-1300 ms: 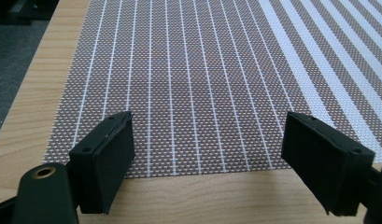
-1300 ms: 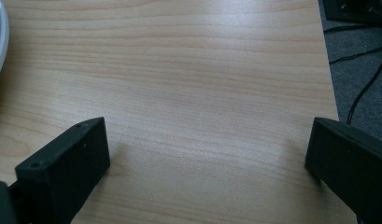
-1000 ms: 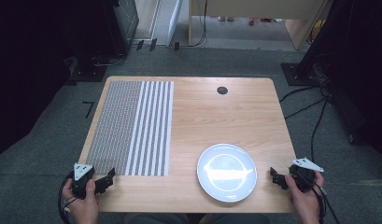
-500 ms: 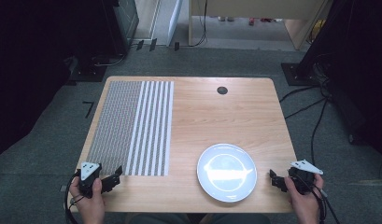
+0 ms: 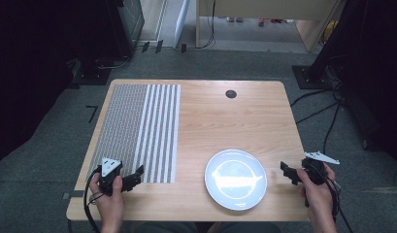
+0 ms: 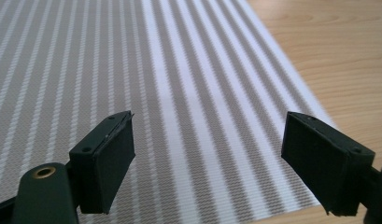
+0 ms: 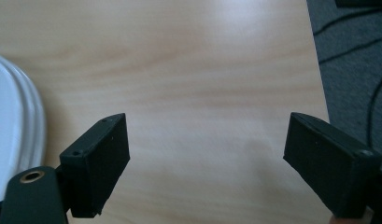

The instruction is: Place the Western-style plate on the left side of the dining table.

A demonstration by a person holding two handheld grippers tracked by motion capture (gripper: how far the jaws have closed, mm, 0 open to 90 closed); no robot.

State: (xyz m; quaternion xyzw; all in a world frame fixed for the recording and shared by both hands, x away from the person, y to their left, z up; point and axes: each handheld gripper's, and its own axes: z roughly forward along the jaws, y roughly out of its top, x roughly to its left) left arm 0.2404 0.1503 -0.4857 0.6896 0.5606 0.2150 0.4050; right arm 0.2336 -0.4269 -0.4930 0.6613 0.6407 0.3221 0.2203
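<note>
Over the table in the high view: left gripper [image 5: 136, 174] sits above the near edge of the striped placemat [image 5: 140, 128], jaws apart, nothing between them. Right gripper [image 5: 286, 171] hangs off the table's [image 5: 225, 116] right edge, pointing left at the white plate [image 5: 236, 179], close but not touching. Mat's long axis runs away from the person, stripes along it. Left hand is clearly the nearer one to the mat; right is nearer the plate.

Left gripper view: jaws wide, empty, looking up the mat; its near edge and near right corner lie just ahead and below.

Right gripper view: jaws wide with only bare wood between; they have just been closing slightly, nothing caught. Plate rim [image 7: 20, 121] sits beside the left-hand jaw, so I'd judge a grab needs a shift that way.

Versus a second earlier: left gripper has come in from the table's near left corner onto the mat; right one has barely shifted. Mat and plate unmoved.
</note>
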